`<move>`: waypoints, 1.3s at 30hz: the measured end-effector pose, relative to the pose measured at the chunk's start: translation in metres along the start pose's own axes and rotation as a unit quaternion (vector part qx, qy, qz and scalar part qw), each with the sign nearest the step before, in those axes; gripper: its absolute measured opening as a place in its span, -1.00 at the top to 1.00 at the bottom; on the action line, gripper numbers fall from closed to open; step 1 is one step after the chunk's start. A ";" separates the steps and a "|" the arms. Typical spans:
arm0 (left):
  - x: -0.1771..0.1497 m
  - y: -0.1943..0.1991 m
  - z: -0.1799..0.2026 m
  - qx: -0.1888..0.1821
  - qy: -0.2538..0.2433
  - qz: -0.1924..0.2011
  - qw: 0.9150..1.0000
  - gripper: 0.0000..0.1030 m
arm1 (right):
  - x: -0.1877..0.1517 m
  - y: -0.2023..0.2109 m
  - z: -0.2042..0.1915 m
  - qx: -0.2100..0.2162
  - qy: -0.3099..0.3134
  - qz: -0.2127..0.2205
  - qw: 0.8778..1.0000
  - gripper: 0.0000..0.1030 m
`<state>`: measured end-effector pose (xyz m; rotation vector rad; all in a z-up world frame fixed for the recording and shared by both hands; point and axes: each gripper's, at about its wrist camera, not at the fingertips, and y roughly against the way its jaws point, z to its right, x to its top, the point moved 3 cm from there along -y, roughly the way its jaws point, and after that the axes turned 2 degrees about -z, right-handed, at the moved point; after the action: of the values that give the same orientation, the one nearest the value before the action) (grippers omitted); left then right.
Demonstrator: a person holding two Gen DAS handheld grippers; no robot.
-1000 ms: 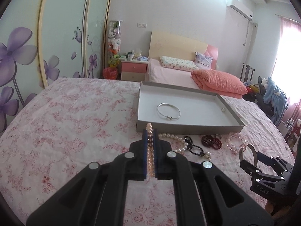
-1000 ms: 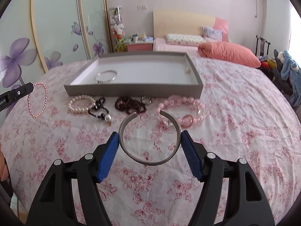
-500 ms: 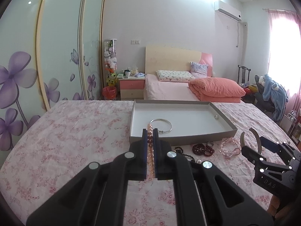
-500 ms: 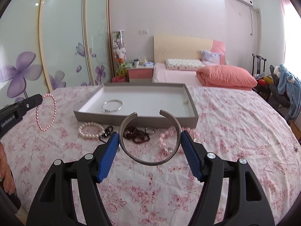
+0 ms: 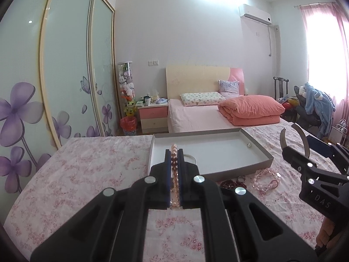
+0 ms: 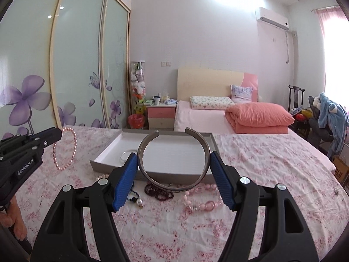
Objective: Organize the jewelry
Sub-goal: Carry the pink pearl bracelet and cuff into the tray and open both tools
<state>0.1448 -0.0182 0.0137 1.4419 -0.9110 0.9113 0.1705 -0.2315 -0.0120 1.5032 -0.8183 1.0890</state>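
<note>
My left gripper is shut on a pink pearl bracelet, held above the flowered table in front of the grey tray; from the right wrist view the bracelet hangs from that gripper. My right gripper is shut on an open silver cuff bangle, held above the loose jewelry; the left wrist view shows the cuff at the right. A thin silver bangle and a small pearl lie in the tray.
Loose on the cloth before the tray lie a dark red bead bracelet, a pink glass bead bracelet, a black bead bracelet with a pearl and white pearls. A bed stands beyond the table.
Both grippers have risen and tilted up with their bracelets, so the room shows more and the table less. The cuff now sits over the tray's front wall in the right view.
</note>
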 end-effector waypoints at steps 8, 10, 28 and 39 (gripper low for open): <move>0.012 -0.011 0.003 0.006 -0.005 0.013 1.000 0.88 | 0.017 -0.003 0.006 -0.009 -0.007 0.033 0.999 -0.31; 0.016 -0.015 0.003 0.008 -0.006 0.016 1.000 0.88 | 0.021 -0.004 0.006 -0.011 -0.008 0.040 0.999 -0.31; 0.033 -0.080 0.003 0.013 -0.008 0.004 1.000 0.87 | 0.039 -0.050 0.007 -0.024 0.001 0.057 0.998 -0.31; 0.035 -0.173 0.003 -0.017 0.015 -0.058 0.998 0.87 | 0.020 -0.142 0.013 -0.014 -0.002 -0.048 0.999 -0.31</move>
<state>0.3178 -0.0128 -0.0230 1.4325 -0.8080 0.8246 0.3102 -0.2142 -0.0436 1.5063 -0.7537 0.9991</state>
